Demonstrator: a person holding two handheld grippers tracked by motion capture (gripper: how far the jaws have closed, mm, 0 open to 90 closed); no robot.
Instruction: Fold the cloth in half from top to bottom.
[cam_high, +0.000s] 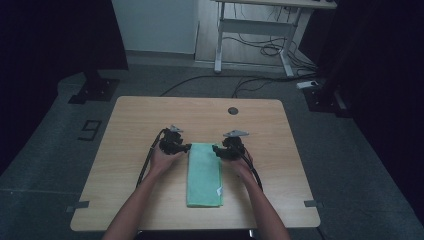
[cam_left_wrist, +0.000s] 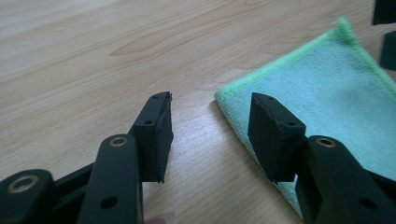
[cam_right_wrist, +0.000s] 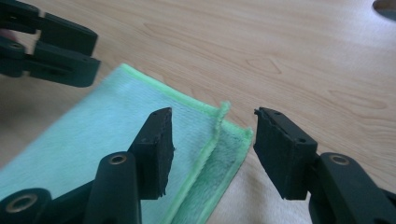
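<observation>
A folded green cloth lies lengthwise on the wooden table, its far end between my two grippers. My left gripper sits at the cloth's far left corner, open, the jaws straddling that corner just above the wood. Open as well, my right gripper hovers over the far right corner, where the folded layers show a slightly offset edge. In the left gripper view the cloth spreads to the right; in the right gripper view the other gripper appears at upper left.
A round grommet hole sits near the table's far edge. Bare wood surrounds the cloth on both sides. Beyond the table stand a white desk frame, floor cables and black stand bases.
</observation>
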